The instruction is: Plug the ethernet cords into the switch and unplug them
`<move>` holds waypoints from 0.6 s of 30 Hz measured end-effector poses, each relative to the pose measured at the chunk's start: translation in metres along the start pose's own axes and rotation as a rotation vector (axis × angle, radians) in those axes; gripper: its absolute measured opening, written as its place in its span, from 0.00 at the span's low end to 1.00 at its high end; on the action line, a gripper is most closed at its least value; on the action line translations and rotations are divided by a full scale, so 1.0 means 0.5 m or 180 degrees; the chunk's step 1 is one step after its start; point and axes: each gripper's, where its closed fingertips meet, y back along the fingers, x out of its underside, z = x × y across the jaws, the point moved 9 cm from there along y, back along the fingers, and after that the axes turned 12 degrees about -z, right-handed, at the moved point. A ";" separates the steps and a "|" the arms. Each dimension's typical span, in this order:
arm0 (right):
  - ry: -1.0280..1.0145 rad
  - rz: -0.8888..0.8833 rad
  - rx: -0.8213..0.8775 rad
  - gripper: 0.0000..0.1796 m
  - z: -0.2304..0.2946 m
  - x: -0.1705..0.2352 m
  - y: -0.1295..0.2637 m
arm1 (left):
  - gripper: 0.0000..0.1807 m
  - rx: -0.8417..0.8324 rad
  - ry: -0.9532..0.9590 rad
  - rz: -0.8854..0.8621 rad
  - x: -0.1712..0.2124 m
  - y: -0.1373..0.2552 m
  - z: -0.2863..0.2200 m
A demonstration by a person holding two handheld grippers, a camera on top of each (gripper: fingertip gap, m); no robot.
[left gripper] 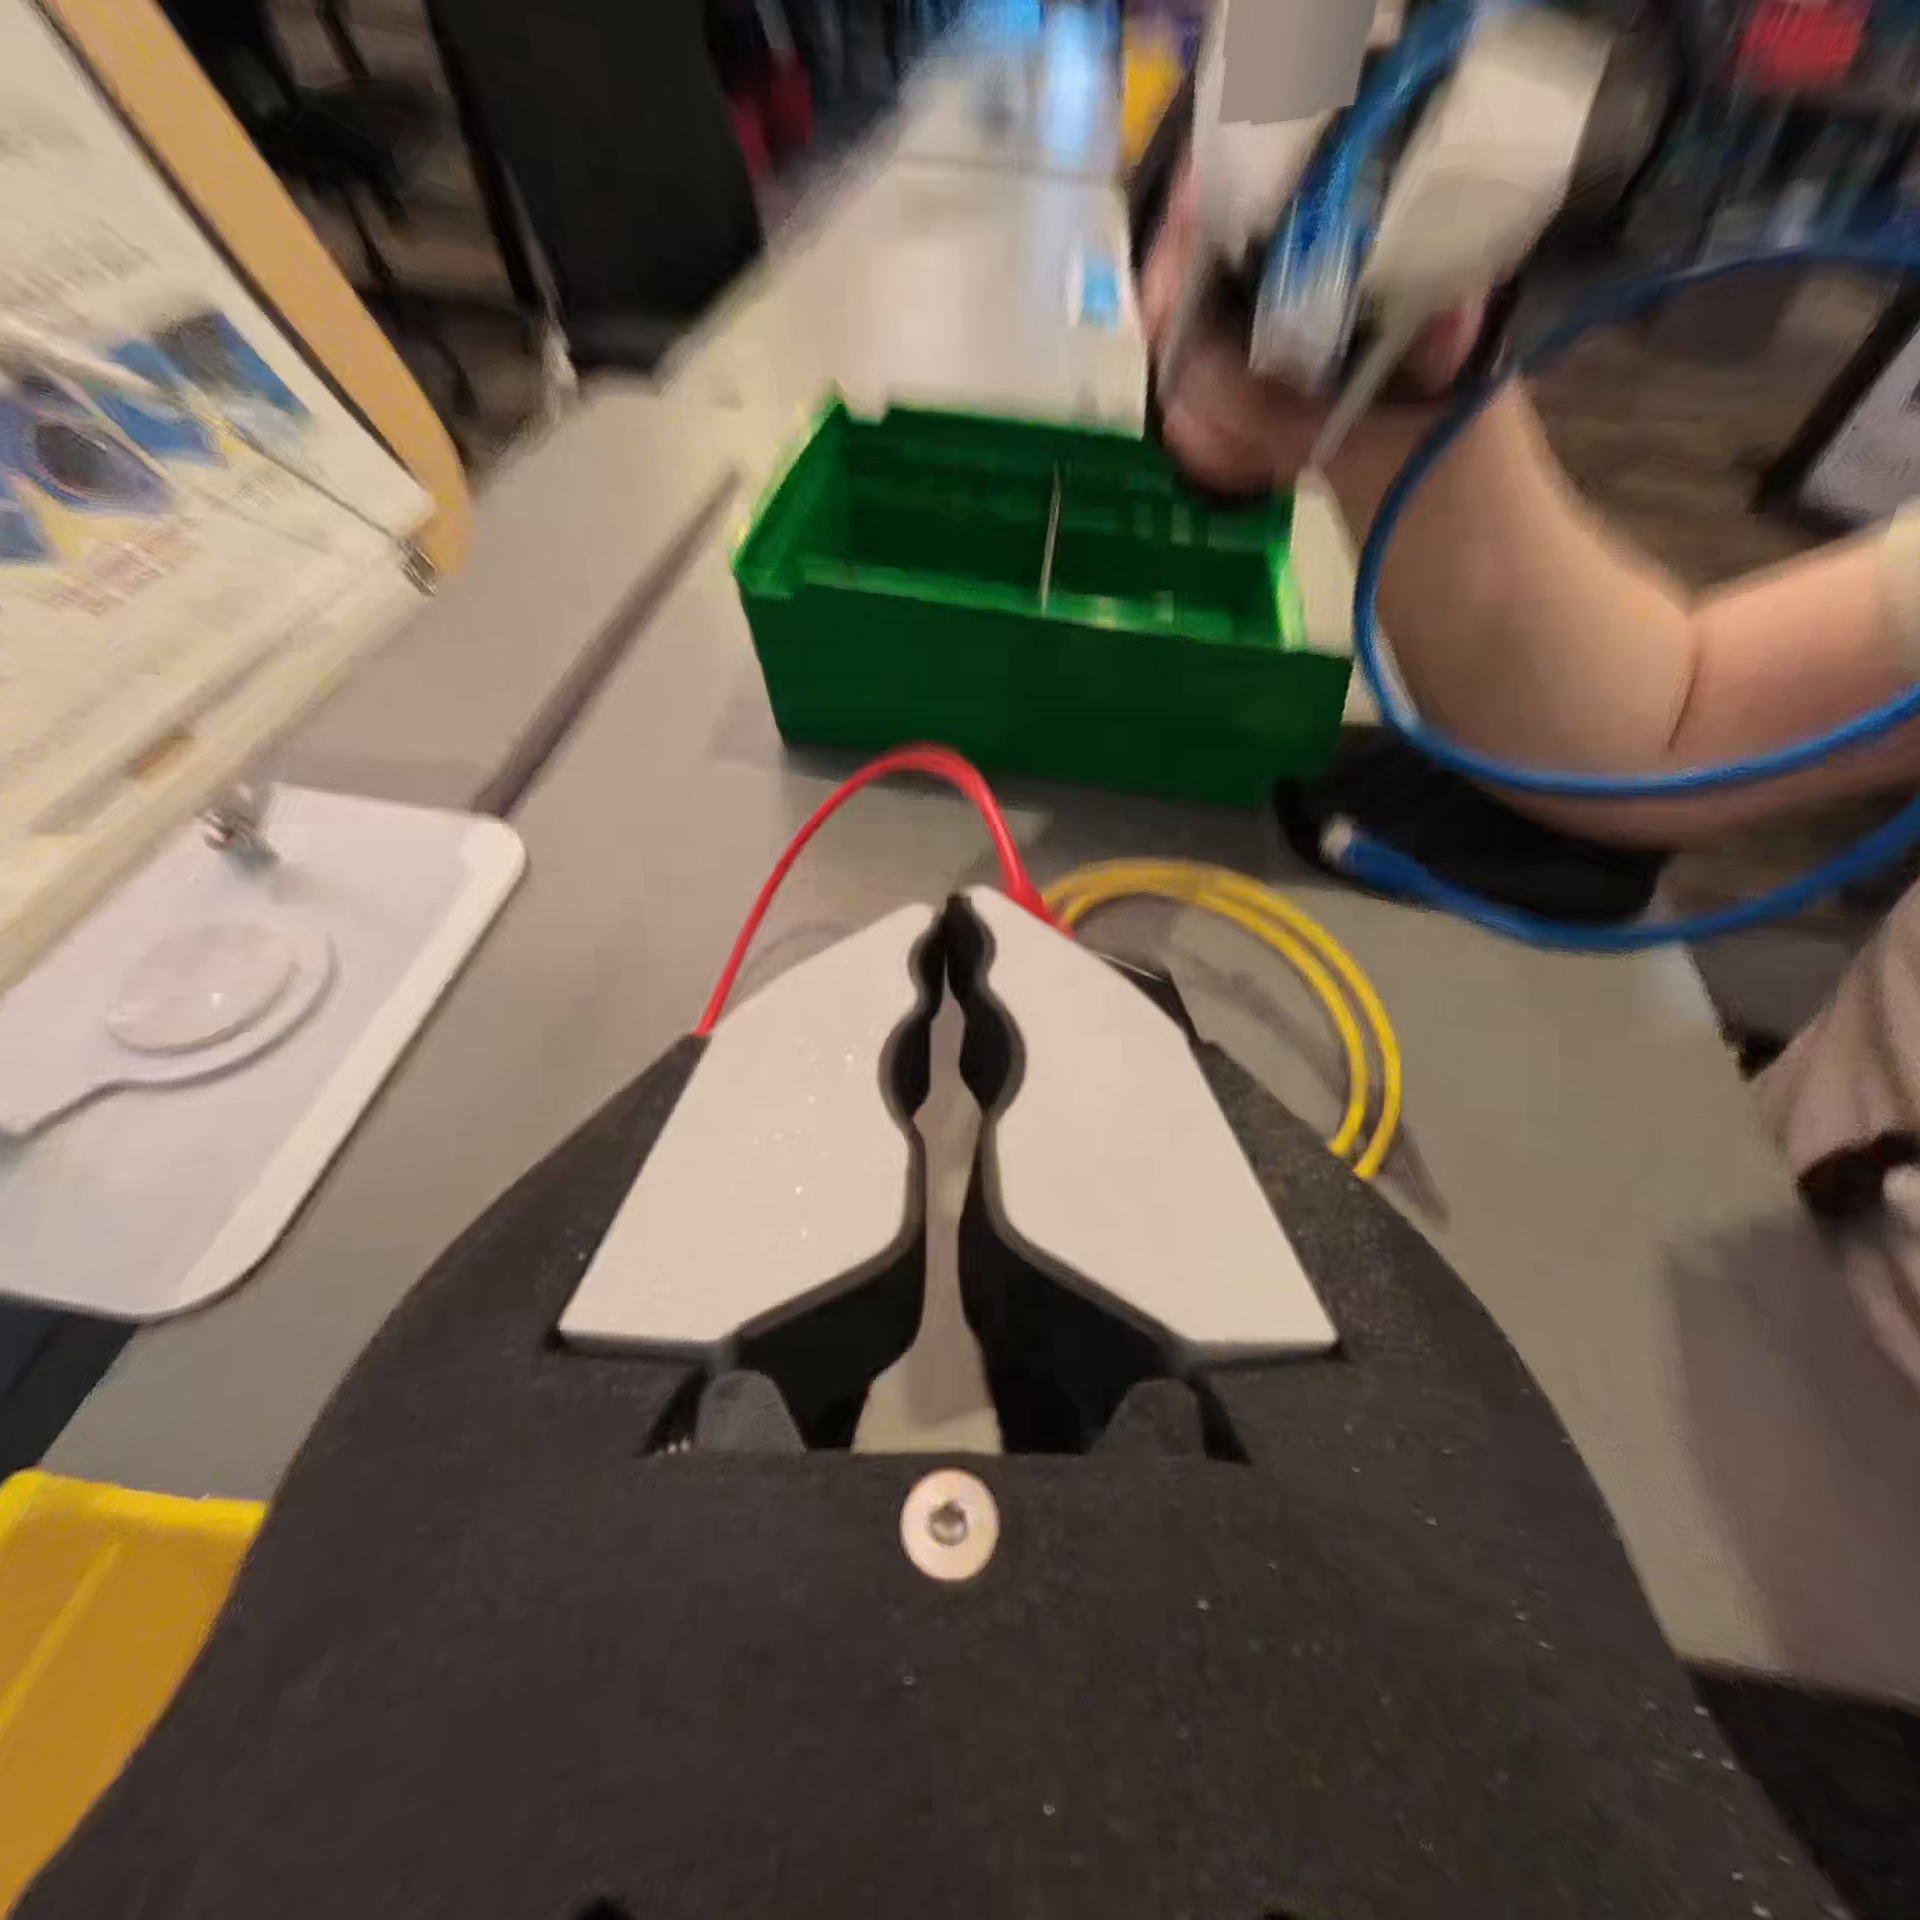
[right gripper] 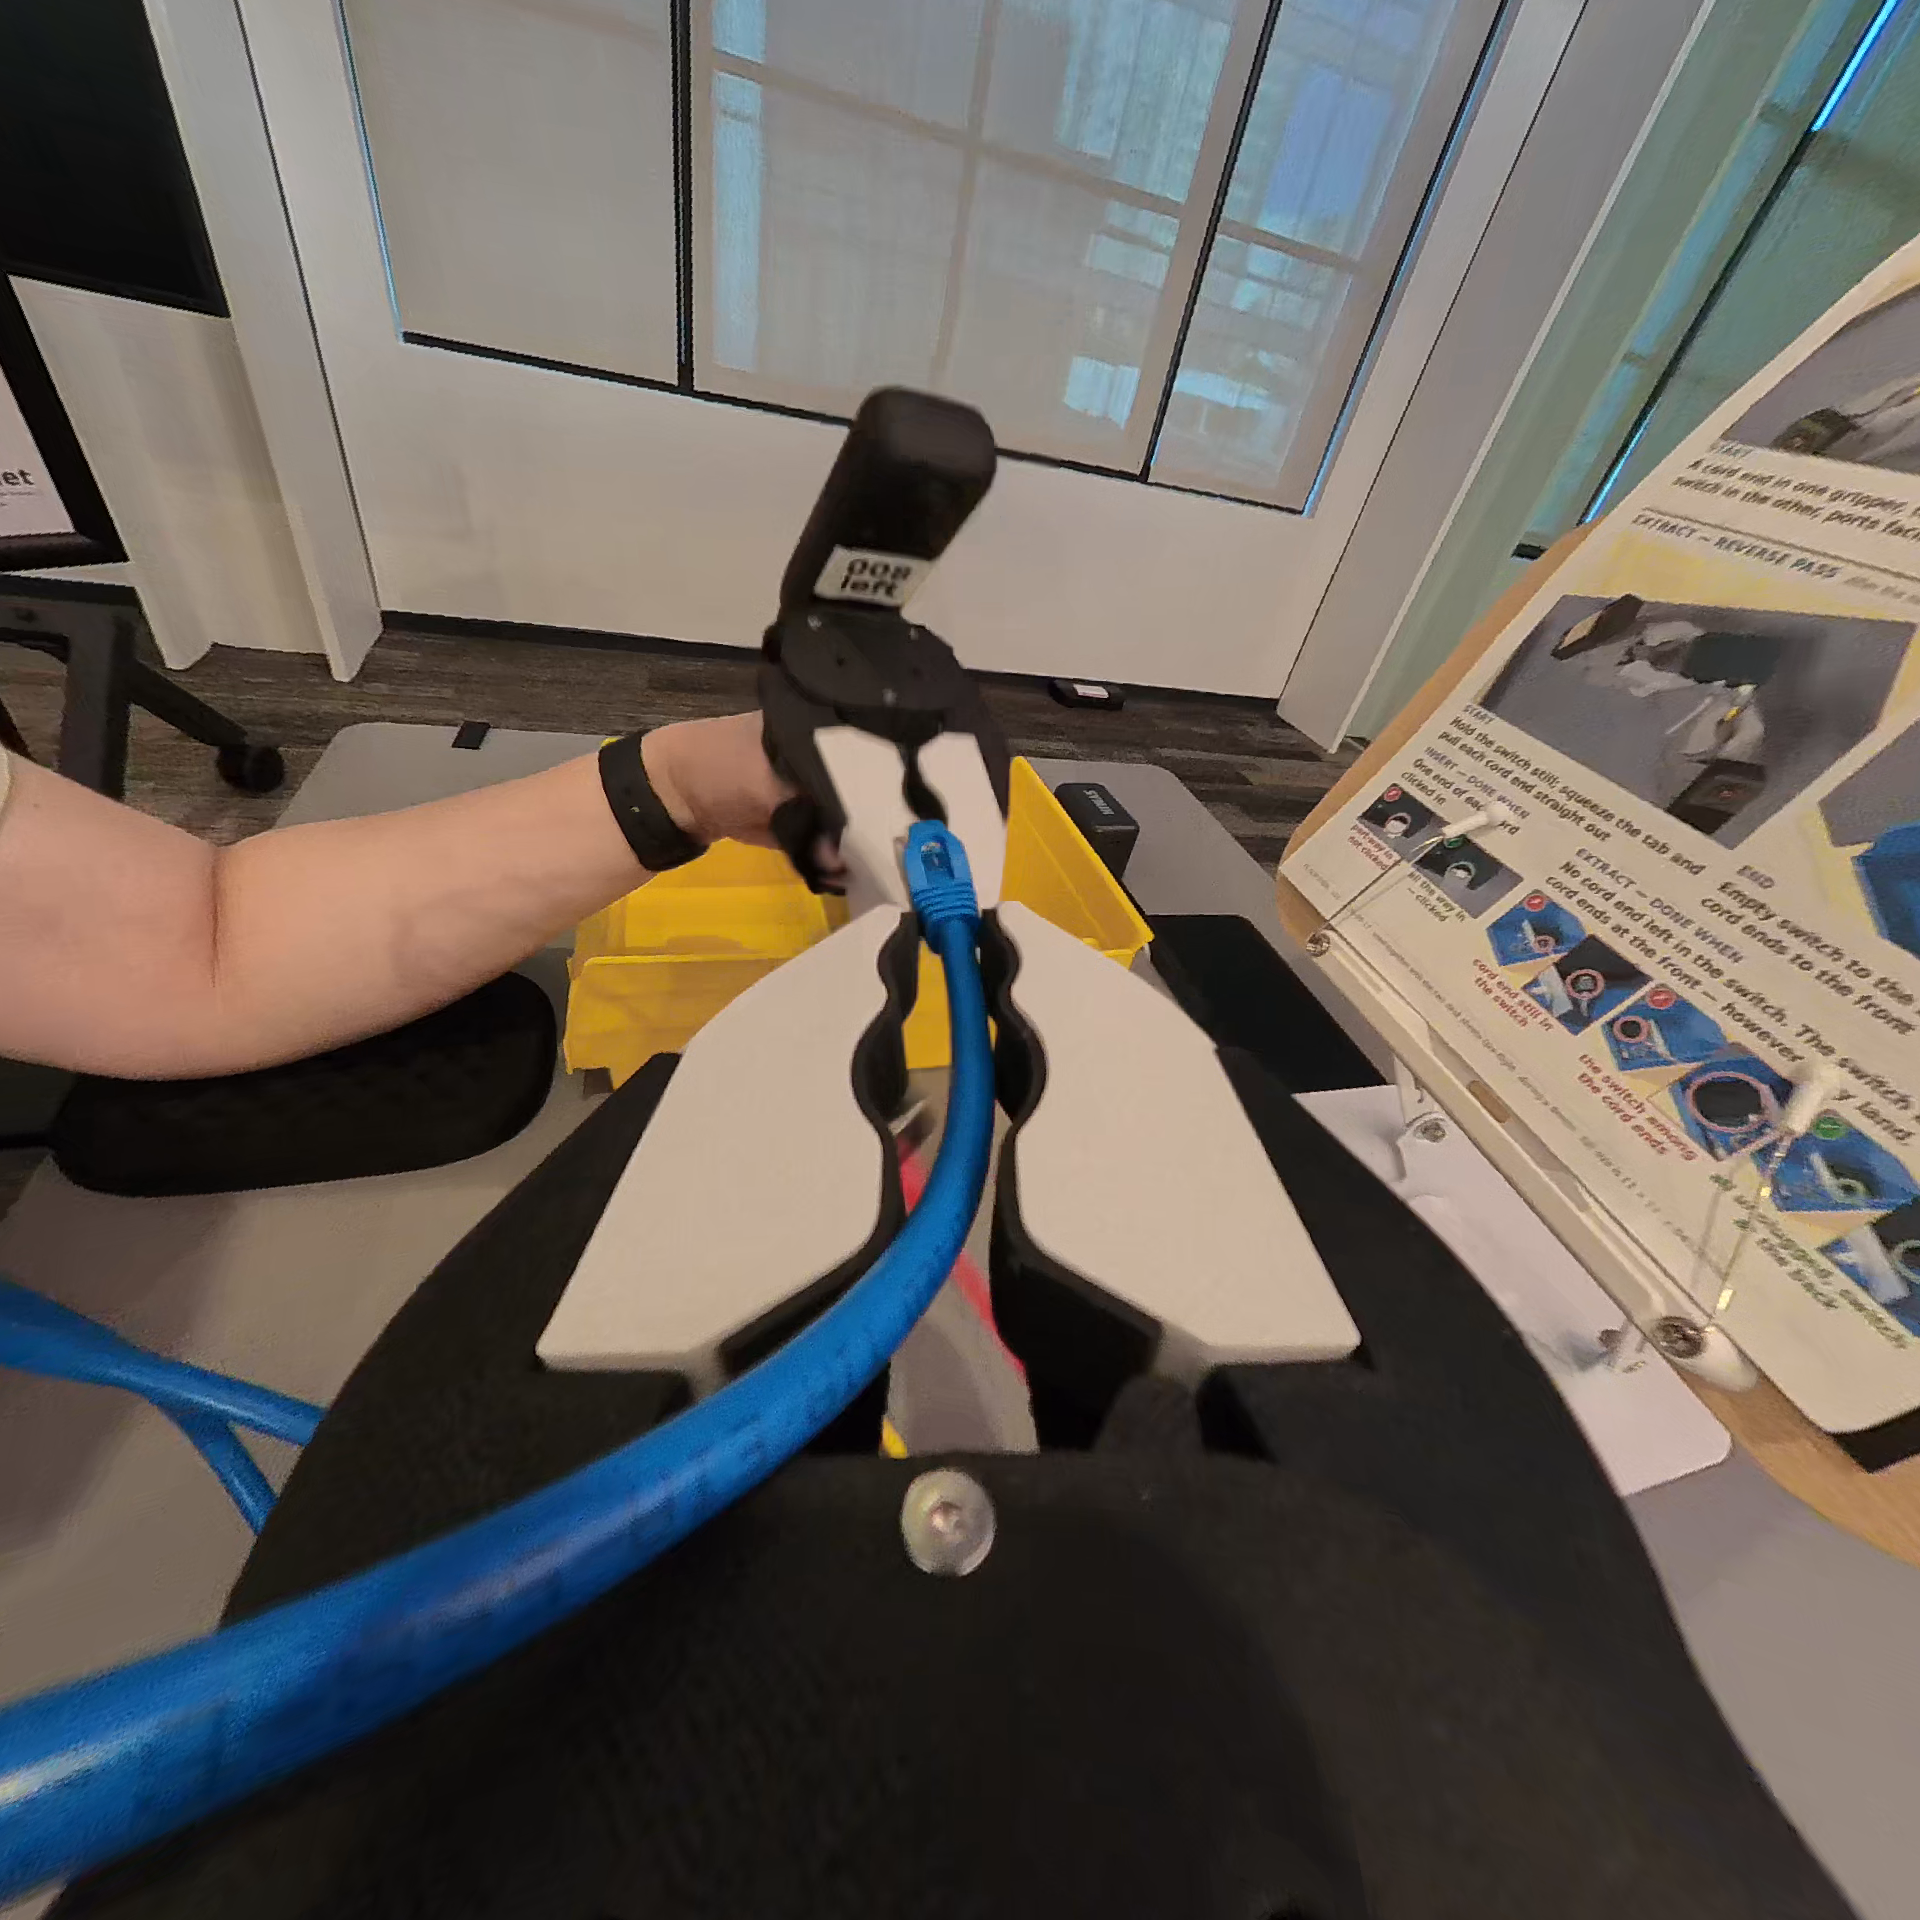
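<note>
Right gripper [right gripper: 948, 920] fingers clamp the blue cord [right gripper: 940, 1049] just behind its plug, raised above the bench [left gripper: 623, 935]. Left gripper [left gripper: 951, 914] fingers are clenched, seemingly empty. Switch not identifiable. Judged step: carrying the cord; next, locate and steady the switch.

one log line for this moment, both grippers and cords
left gripper: shut, empty | right gripper: shut on blue cord | red cord, yellow cord: on table | switch: unseen

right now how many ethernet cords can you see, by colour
3. The blue cord is clamped in the right hand-held gripper; the red cord arches beyond the left hand-held gripper; the yellow cord loops on the table. More may be hidden.
</note>
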 end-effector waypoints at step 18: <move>0.0347 -0.0092 0.0017 0.07 0.016 -0.063 0.054 | 0.21 -0.1219 -0.0344 0.1019 -0.036 -0.033 -0.117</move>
